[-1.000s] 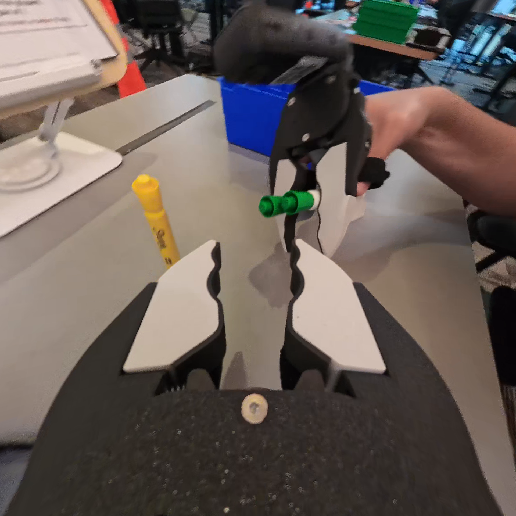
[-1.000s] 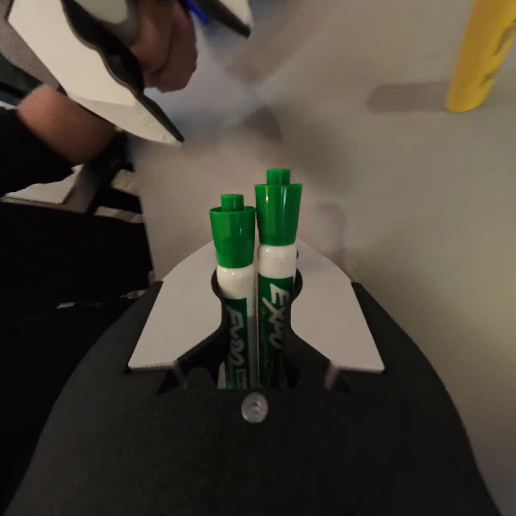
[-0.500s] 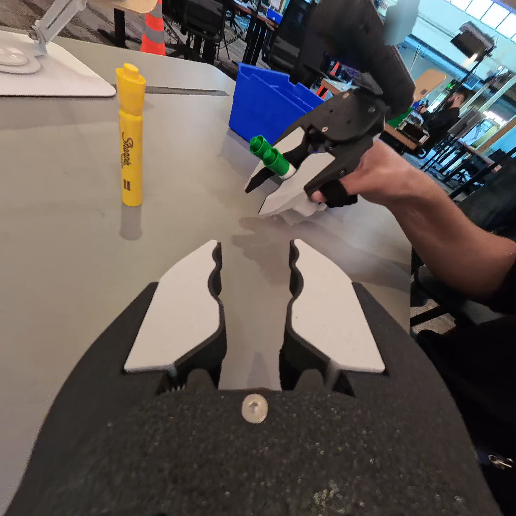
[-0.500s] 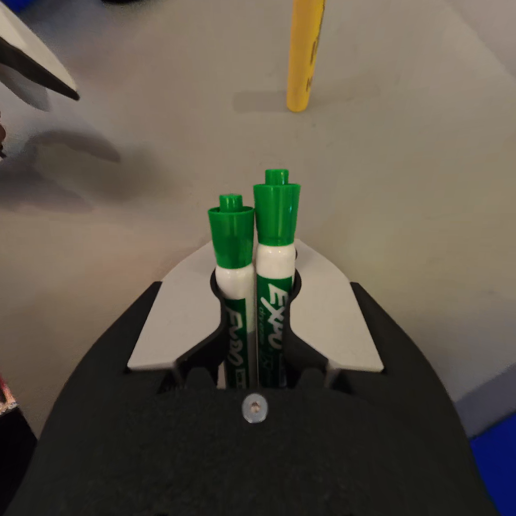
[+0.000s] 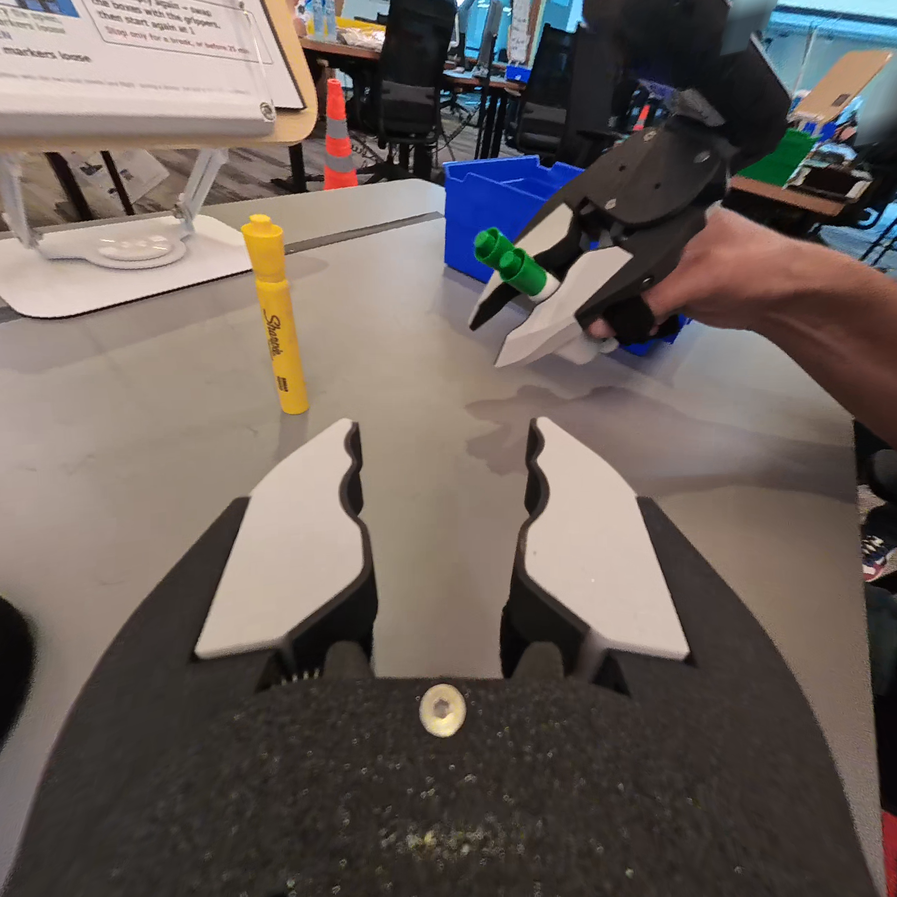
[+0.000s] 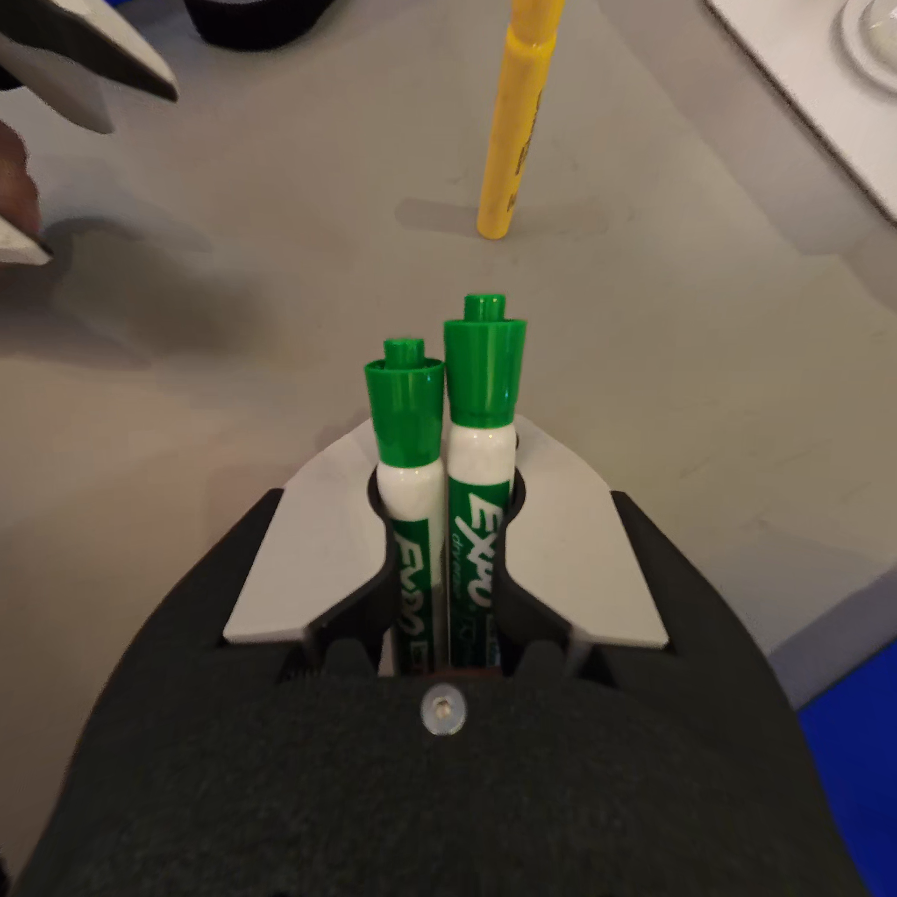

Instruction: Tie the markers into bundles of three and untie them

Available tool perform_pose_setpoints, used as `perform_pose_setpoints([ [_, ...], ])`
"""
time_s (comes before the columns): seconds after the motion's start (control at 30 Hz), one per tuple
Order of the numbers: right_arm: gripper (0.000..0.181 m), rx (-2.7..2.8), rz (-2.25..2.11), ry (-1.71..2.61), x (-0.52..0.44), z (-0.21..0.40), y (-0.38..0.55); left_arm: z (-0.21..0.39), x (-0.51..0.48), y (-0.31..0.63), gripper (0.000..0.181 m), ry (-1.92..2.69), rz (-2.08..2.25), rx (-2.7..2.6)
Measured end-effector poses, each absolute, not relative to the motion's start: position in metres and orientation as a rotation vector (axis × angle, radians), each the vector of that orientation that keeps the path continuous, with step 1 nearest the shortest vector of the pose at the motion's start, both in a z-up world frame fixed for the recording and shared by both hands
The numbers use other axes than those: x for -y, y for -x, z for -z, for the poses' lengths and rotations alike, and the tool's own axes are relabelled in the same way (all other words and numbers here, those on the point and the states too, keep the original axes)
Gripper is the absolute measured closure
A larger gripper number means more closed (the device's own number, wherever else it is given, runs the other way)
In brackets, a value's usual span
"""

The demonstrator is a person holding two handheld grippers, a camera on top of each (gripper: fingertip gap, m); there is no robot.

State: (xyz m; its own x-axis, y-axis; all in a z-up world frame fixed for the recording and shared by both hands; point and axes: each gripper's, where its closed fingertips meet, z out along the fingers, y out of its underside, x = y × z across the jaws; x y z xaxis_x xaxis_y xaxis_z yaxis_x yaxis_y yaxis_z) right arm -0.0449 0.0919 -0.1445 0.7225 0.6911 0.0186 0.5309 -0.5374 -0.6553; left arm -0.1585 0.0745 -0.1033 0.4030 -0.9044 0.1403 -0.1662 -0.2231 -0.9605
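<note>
My right gripper point(image 6: 444, 437) is shut on two green markers point(image 6: 480, 373), side by side with caps pointing forward. It also shows in the left wrist view point(image 5: 490, 340), held above the grey table point(image 5: 145, 461) at the right, with the green markers point(image 5: 514, 267) sticking out. A yellow marker point(image 5: 276, 315) stands upright on the table, left of the right gripper; it also shows in the right wrist view point(image 6: 517, 126). My left gripper point(image 5: 444, 432) is open and empty, low over the table, nearer than the yellow marker. Its fingers point(image 6: 97, 53) show at the upper left of the right wrist view.
A blue bin point(image 5: 490, 213) stands behind the right gripper. A white stand point(image 5: 121, 257) with a board of paper point(image 5: 145, 63) is at the back left. A person's hand and forearm point(image 5: 776, 301) reach in from the right. The table's right edge is close.
The left gripper has opened wider and its view has swung so the stand shows again. The right gripper, still holding the two green markers, has shifted closer to the yellow marker.
</note>
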Motion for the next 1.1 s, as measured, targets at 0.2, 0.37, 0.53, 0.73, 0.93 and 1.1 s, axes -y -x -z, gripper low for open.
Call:
perform_pose_setpoints([
  [0.2, 0.139, 0.95, -0.418, 2.315, -0.08, 0.15, 0.049, 0.101, -0.073, 0.158, 0.12, 1.663, 0.952, -0.945],
  [0.37, 0.139, 1.062, -0.387, 2.327, -0.077, 0.142, 0.046, 0.104, -0.07, 0.155, 0.119, 1.673, 0.955, -0.959],
  [0.53, 0.139, 1.096, -0.382, 2.313, -0.076, 0.136, 0.044, 0.109, -0.069, 0.155, 0.118, 1.706, 0.971, -0.962],
  [0.73, 0.14, 1.09, -0.413, 2.333, -0.072, 0.141, 0.042, 0.113, -0.069, 0.155, 0.119, 1.761, 1.021, -0.949],
  [0.93, 0.139, 1.145, -0.399, 2.332, -0.069, 0.139, 0.043, 0.114, -0.065, 0.153, 0.121, 1.772, 1.023, -0.976],
  [1.1, 0.139, 1.204, -0.362, 2.359, -0.064, 0.139, 0.044, 0.117, -0.06, 0.151, 0.121, 1.775, 1.022, -1.003],
])
